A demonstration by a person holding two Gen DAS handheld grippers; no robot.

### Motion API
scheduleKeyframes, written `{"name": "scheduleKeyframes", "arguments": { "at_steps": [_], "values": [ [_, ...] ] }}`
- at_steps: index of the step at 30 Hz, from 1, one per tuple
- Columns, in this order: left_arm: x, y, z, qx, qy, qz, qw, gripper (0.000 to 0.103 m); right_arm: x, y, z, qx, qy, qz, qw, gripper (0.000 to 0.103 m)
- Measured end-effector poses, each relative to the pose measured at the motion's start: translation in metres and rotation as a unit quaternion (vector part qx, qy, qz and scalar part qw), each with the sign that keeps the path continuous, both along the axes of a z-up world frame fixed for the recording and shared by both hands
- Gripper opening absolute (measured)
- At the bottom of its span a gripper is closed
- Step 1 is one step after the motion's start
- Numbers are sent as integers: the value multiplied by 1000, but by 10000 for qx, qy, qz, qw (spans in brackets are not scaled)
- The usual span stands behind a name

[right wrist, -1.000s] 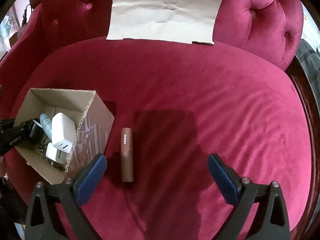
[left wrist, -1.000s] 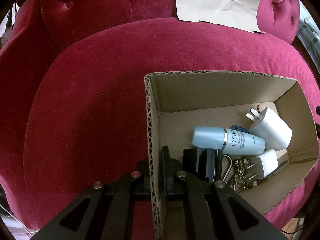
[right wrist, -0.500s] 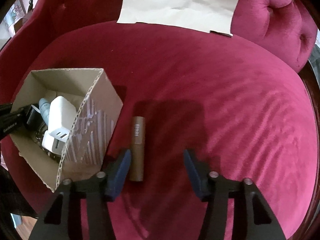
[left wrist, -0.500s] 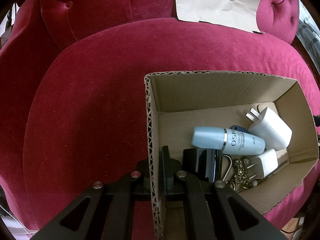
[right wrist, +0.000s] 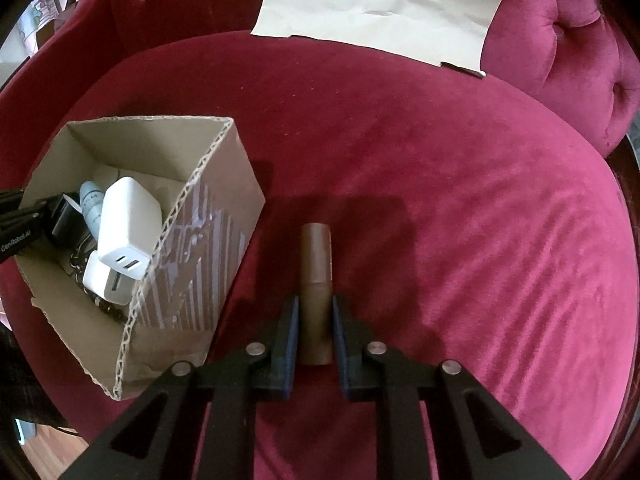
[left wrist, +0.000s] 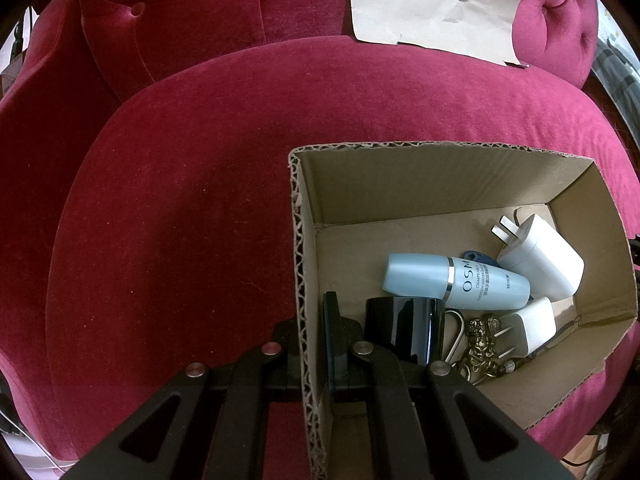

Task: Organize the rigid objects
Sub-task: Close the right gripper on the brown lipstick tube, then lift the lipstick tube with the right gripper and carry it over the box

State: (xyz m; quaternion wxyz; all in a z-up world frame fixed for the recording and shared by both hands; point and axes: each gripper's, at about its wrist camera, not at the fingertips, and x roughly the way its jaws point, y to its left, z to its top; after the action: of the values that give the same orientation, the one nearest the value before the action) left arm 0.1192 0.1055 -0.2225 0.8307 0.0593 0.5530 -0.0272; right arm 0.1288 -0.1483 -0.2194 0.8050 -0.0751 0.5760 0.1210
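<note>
Two grippers are at work over the red velvet seat [right wrist: 440,200]. The right gripper [right wrist: 314,332] has just been closing, and its blue pads [right wrist: 290,332] now sit against either side of the brown tube [right wrist: 316,280], which lies on the cushion with its far end sticking out past the fingertips. The left gripper [left wrist: 312,344] is clamped tight on the near wall of the cardboard box [left wrist: 298,260], one finger outside, one inside. Just beyond its inner finger, inside the box, lie a black cup [left wrist: 404,326], a pale blue bottle [left wrist: 452,286], two white chargers [left wrist: 540,260] and some brass trinkets [left wrist: 482,344]. Left of the right gripper's fingers, that box stands just beside the tube. A creased brown paper [right wrist: 380,4] rests against the backrest, well beyond both.
</note>
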Motion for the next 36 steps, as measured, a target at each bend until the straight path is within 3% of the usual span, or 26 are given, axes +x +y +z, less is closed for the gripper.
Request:
{"name": "scheduleKeyframes", "arguments": {
  "at_steps": [36],
  "values": [
    [-1, 1, 1, 7, -15, -6, 10000, 5, -16, 1, 62, 28, -376, -368, 9986, 17]
  ]
}}
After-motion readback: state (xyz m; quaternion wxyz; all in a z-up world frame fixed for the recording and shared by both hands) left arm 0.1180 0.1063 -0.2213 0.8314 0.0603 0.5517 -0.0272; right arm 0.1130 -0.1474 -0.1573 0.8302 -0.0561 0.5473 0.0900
